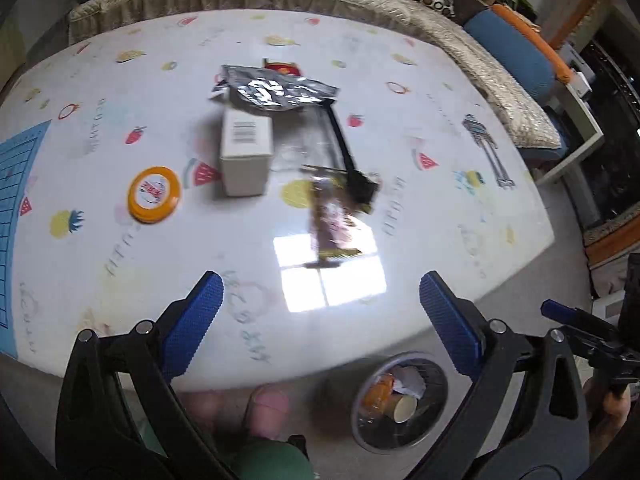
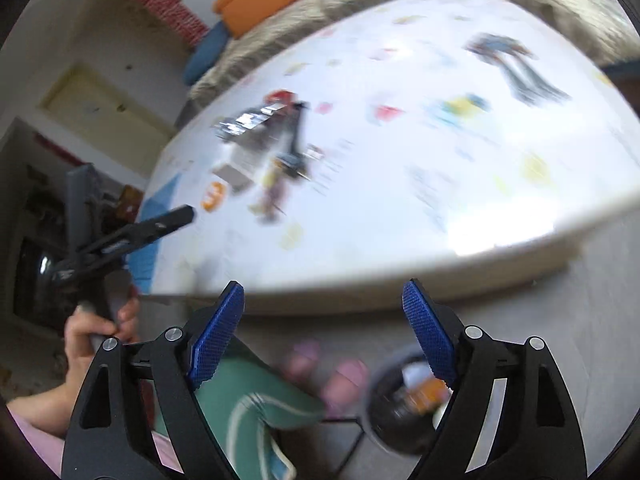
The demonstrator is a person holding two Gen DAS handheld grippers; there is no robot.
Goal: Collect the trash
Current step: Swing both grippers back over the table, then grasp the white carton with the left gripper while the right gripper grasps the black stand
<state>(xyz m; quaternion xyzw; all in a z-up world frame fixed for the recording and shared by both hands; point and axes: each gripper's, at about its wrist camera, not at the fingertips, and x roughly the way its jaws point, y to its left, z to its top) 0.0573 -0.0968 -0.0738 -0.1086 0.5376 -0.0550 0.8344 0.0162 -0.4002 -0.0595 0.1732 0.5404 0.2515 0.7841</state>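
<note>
Left claw (image 1: pixel 320 292): jaws spread wide with nothing between the blue pads; it hangs over the near edge of the table (image 1: pixel 120 240).
Right claw (image 2: pixel 323 300): jaws wide apart and empty, above the table edge and the floor; the view is blurred.
Bin (image 1: pixel 400 400): on the floor below the table edge, at 5 o'clock in the left view; it holds an orange piece, a paper cup and white paper.
Foil bag (image 1: pixel 276 92): on the table at 12 o'clock from the left claw, its near edge over the box.
Box (image 1: pixel 246 152): white, with a barcode, just below the foil bag.
Lid (image 1: pixel 154 194): orange rim, lying flat at 9 o'clock from the box, apart from it.
Wrapper (image 1: pixel 330 216): brownish and blurred, at 4 o'clock from the box.
Black strip (image 1: pixel 344 148): runs from the foil bag down to the wrapper.
Hand (image 2: pixel 100 332): grips the left claw's handle, at 9 o'clock in the right view.
</note>
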